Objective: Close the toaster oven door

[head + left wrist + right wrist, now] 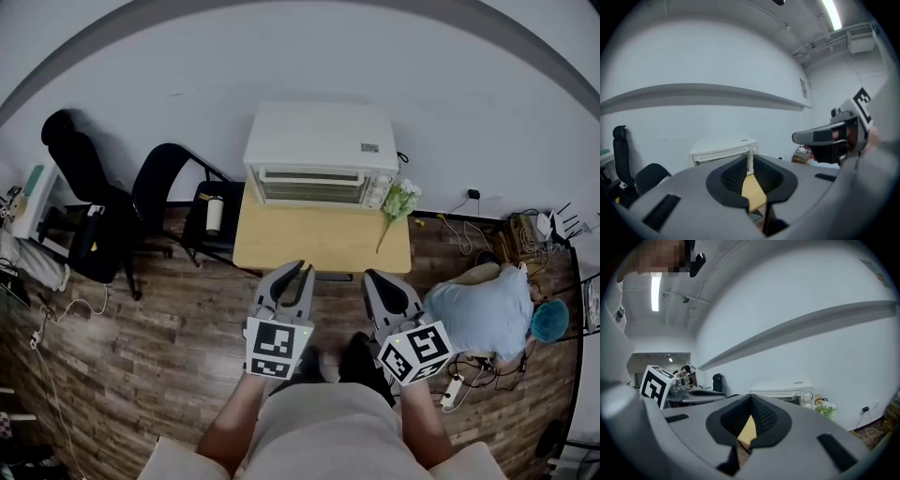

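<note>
A white toaster oven (319, 141) stands at the back of a small wooden table (319, 246), against the wall. Its glass door stands upright against the front and looks shut, with the knobs at its right. Both grippers hang over the floor, short of the table's front edge. My left gripper (302, 270) has a narrow gap between its pads, with nothing in it. My right gripper (370, 277) has its tips together and holds nothing. The left gripper view has the toaster oven (724, 151) beyond its own gripper (751, 158). In the right gripper view, toaster oven (780, 392) lies past right gripper (751, 398).
A bunch of flowers (398, 200) lies on the table's right end beside the oven. Black chairs (103, 216) and a low stand with a bottle (214, 214) are left of the table. A person (487, 314) crouches on the floor at the right, among cables.
</note>
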{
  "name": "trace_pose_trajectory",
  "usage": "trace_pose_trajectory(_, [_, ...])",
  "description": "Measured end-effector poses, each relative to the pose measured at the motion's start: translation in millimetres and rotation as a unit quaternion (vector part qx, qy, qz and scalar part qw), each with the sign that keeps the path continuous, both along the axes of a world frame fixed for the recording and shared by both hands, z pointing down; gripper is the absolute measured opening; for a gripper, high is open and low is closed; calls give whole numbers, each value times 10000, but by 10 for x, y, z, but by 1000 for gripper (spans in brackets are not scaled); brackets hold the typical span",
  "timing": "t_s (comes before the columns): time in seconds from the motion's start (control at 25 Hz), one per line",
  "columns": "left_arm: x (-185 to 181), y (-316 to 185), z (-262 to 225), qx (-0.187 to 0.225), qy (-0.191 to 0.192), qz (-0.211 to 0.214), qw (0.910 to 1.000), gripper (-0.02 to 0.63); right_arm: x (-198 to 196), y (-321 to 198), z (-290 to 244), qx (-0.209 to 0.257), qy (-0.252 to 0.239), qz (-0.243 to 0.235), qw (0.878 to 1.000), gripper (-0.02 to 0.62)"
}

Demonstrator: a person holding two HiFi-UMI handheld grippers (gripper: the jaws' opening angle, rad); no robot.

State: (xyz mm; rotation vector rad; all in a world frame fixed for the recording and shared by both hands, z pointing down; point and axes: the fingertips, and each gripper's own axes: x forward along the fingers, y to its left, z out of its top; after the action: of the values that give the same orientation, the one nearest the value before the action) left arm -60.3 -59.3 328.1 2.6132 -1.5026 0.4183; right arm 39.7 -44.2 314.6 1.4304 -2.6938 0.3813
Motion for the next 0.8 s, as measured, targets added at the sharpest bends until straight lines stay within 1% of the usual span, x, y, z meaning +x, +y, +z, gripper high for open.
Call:
trace_pose_trajectory(0.08, [10,26,-76,8,160,49,9999,44,-11,6,-24,33,8,-18,10000,-2])
trace_pose_trajectory(0.2, [-7,40,-139,20,240,90,9997,40,-39,10,-48,94,-1,-60,9999,-2])
trace_pose_trajectory(0.36, [8,113,-206,5,443,135,9989,34,-29,80,-138,132,12,-92,9999,-2])
trace_pose_trajectory(0.6, [47,174,-254,12,474,224,9986,21,-38,146,-198,239,67,-168,9996,-2])
trace_pose_trajectory(0.8, [65,200,-247,-52,587,350,9976,14,-63,178,-157,167,7,-212,9996,-2])
